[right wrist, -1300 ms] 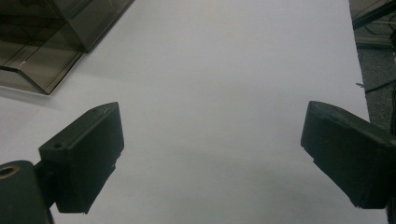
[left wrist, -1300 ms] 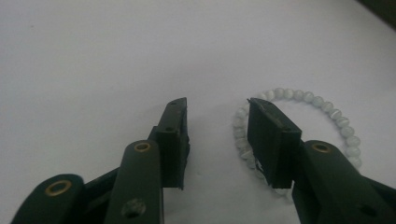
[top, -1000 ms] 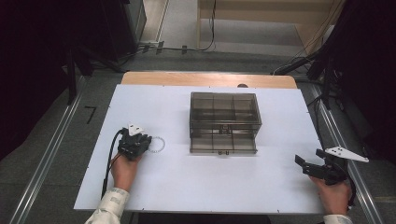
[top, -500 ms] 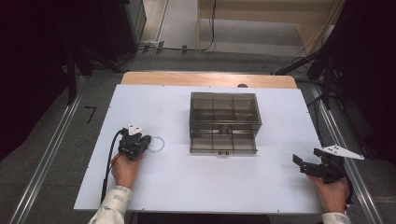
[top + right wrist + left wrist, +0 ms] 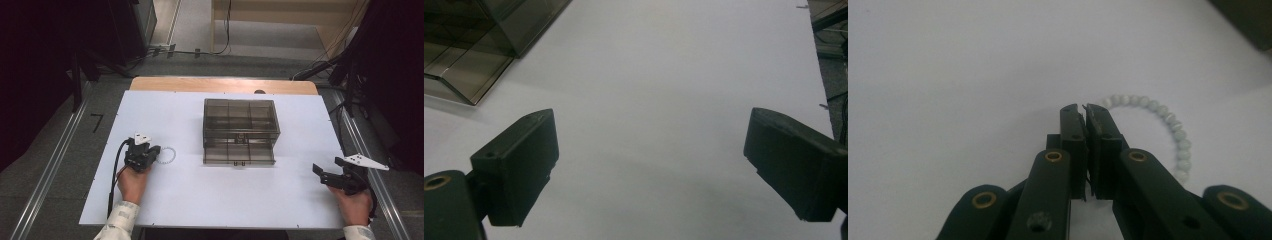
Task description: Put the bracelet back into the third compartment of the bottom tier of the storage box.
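Nearest first: check the left gripper [image 5: 1083, 107]. Jaws clenched right down, tips pressed together at the near rim of the bead bracelet [image 5: 1168, 117]. Can't tell whether a bead or the cord is actually pinched in there or just sitting beside the tips. Rest of the loop curving off to the right, flat on the white surface [image 5: 948, 75].

So, for a clean pick: lift only a touch and watch for the beads coming up too. If not, reopen, straddle one side of the loop properly and squeeze again. Go slow, round beads probably squirting out of a shallow pinch.

Over on the other side: right gripper [image 5: 649, 165] released, jaws wide apart, nothing between them, parked low near the front edge.

Further back, mid-surface: smoky clear organizer box [image 5: 239, 131], well apart from the bracelet. Probably the drop-off, so plan a low, steady carry toward it.
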### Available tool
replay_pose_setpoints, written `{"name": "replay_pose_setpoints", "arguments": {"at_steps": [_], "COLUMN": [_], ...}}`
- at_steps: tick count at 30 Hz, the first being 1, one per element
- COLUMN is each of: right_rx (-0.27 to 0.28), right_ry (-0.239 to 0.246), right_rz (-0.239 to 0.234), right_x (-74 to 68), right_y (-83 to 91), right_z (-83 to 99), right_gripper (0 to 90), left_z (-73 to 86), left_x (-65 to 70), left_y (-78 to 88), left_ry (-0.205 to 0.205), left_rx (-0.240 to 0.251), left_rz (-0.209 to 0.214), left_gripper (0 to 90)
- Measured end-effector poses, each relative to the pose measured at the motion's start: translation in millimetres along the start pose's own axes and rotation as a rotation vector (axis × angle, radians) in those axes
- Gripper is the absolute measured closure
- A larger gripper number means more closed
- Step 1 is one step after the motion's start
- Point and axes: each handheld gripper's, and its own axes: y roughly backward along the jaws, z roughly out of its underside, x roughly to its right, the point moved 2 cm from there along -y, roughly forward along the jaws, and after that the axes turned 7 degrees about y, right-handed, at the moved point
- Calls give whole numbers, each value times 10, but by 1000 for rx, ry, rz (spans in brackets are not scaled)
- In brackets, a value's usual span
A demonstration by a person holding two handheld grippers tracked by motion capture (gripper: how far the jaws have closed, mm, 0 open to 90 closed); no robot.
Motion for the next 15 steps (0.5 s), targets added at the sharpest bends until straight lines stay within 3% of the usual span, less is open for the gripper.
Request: {"name": "replay_pose_setpoints", "arguments": {"at_steps": [4, 11, 15], "right_rx": [0, 5, 6], "right_ry": [0, 4, 8], "right_rz": [3, 3, 2], "right_x": [-7, -16, -12], "right_y": [-2, 4, -1], "right_z": [-9, -18, -17], "right_gripper": [60, 60, 60], "left_z": [-11, -44, -102], "left_x": [48, 94, 176], "left_y": [112, 231, 343], "left_ry": [18, 30, 13], "left_rx": [21, 51, 78], "left_rz": [41, 74, 92], "left_gripper": [883, 883, 883]}}
